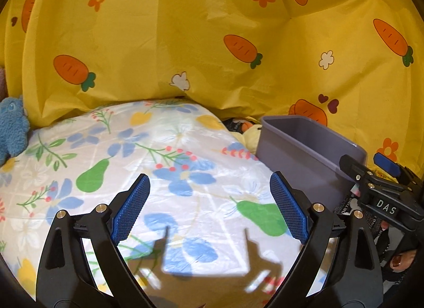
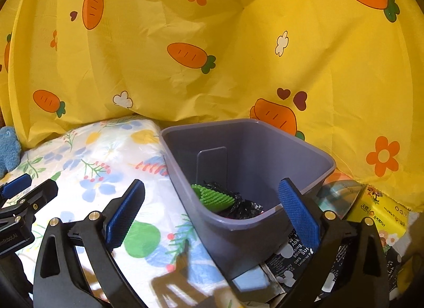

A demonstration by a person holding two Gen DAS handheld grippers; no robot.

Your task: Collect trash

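Note:
A grey plastic bin (image 2: 265, 154) stands on the bed, tilted; it also shows at the right of the left wrist view (image 1: 299, 154). Inside lie a green bumpy piece (image 2: 214, 196) and crumpled black plastic (image 2: 241, 207). My right gripper (image 2: 212, 209) is open and empty, its jaws straddling the bin's near corner. My left gripper (image 1: 209, 207) is open and empty above the floral sheet (image 1: 164, 164). The right gripper (image 1: 381, 175) appears at the right edge of the left wrist view.
A yellow carrot-print cloth (image 2: 212, 42) hangs behind. A blue plush toy (image 1: 13, 130) sits at the left. A yellow plush (image 1: 251, 135) lies behind the bin. A black printed bag (image 2: 294, 257) and a yellow box (image 2: 381, 212) lie right of the bin.

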